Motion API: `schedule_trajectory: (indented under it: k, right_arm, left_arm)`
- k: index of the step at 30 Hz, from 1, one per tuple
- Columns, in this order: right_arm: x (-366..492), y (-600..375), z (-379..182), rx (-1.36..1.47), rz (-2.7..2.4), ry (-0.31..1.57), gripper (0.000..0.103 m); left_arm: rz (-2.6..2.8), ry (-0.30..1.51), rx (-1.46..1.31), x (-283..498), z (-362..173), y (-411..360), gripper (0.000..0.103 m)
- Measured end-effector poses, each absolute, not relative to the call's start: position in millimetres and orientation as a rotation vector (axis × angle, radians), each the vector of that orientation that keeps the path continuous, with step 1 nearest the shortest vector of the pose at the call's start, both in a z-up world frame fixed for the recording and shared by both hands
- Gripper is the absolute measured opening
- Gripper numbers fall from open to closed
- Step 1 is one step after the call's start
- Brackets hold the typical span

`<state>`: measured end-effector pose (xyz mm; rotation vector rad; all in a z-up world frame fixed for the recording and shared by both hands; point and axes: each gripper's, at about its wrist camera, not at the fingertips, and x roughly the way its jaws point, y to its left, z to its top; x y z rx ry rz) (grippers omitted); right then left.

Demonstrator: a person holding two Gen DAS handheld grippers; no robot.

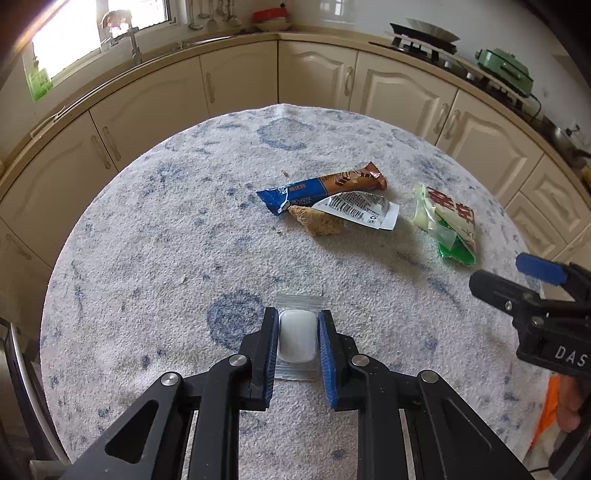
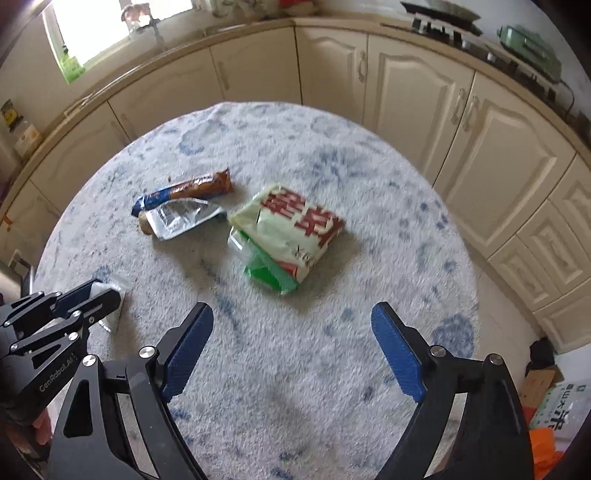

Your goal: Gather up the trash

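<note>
Left gripper (image 1: 297,341) clamps clear packet (image 1: 298,338) holding white tablet.

At lower centre, the left gripper (image 1: 297,341) is pinching a clear sachet (image 1: 297,336) on the speckled tablecloth (image 1: 147,258). Wrappers (image 1: 325,195) are lying mid-frame. The right gripper (image 1: 532,284) is showing at right edge.

My left wrist camera sits just behind the left gripper (image 1: 297,341), looking steeply down along its fingers at the near edge of the table (image 1: 147,258), close to the cloth. My right wrist camera rides behind the right gripper (image 2: 291,347), tilted down much the same, a little further right. Both face the corner cabinets (image 1: 240,81) and the window (image 1: 99,33). They share the tabletop, the brown wrapper (image 1: 328,184) and the green packet (image 1: 447,225); each also catches the other gripper at its frame edge.
</note>
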<state>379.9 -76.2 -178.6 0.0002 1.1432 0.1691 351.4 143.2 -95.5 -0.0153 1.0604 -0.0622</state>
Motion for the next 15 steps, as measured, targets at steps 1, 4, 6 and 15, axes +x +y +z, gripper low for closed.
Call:
schedule_trajectory:
  k: [1, 4, 6, 15]
  right_arm:
    - [384.0, -73.4, -177.8, -0.032, 0.147, 1.134, 0.089]
    - [401.0, -61.7, -182.3, -0.098, 0.145, 1.115, 0.089]
    - [415.5, -54.8, -195.0, -0.121, 0.143, 1.16, 0.09]
    - [416.0, -52.5, -205.2, -0.054, 0.248, 1.155, 0.06]
  left_arm:
    - [-0.059, 1.063, -0.021, 351.2, -95.4, 144.6, 0.017]
    - [-0.057, 1.063, -0.041, 351.6, -94.8, 148.9, 0.017]
    - [-0.049, 1.061, -0.053, 352.7, -95.1, 151.8, 0.017]
    - [-0.027, 1.058, -0.081, 353.9, -95.3, 159.3, 0.017]
